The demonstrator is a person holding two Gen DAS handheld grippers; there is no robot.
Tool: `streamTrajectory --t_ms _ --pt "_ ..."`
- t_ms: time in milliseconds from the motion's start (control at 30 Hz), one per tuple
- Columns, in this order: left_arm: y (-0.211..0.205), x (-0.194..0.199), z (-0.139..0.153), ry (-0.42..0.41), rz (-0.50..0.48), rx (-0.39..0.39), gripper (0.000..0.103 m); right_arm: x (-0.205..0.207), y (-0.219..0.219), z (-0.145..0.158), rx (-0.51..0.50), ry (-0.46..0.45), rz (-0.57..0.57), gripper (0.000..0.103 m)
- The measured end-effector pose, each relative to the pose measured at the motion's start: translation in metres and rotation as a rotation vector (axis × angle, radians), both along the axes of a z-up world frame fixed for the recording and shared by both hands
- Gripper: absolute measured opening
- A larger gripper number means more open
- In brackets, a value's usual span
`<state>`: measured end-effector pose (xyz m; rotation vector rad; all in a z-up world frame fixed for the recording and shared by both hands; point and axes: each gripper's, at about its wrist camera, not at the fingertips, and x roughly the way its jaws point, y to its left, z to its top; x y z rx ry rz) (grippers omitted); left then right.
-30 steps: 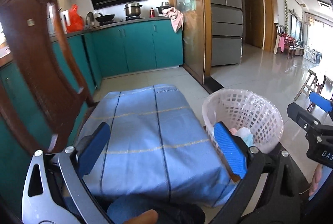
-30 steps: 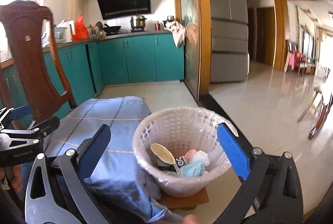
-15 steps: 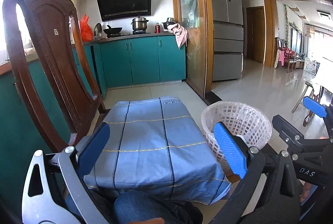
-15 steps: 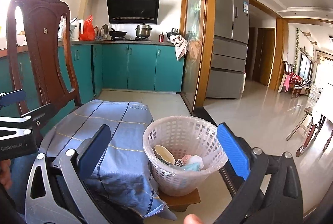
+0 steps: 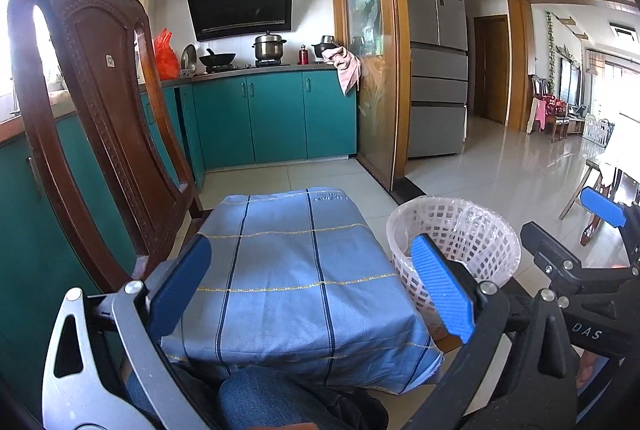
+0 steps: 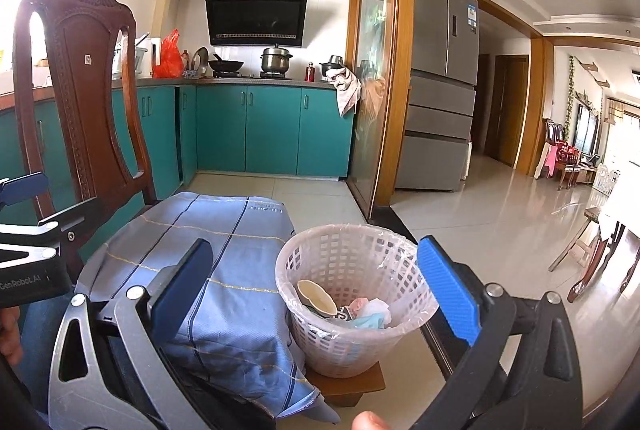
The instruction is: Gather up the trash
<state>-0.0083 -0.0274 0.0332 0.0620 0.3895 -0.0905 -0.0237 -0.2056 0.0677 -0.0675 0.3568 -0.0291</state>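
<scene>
Both hand-held grippers, left (image 5: 316,286) and right (image 6: 320,290), gaped empty. White plastic lattice wastebasket (image 6: 352,302) held light, crushable scraps; pinch gently by edges.

The basket (image 6: 352,294), holding trash (image 6: 360,312), stands right of the cloth-covered table (image 6: 208,262), chair (image 6: 84,90) behind-left.

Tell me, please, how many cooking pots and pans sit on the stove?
2: a black wok on the left burner and a steel lidded pot on the right. Others may be hidden.
</scene>
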Motion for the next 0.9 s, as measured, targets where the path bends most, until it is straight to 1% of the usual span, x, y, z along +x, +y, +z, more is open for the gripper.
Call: streamTrajectory --t_ms 900 --pt "0.0022 0.0010 -0.0016 0.001 -0.002 -0.003 0.100 0.0012 0.0006 0.0019 -0.009 0.004 -0.001 0.100"
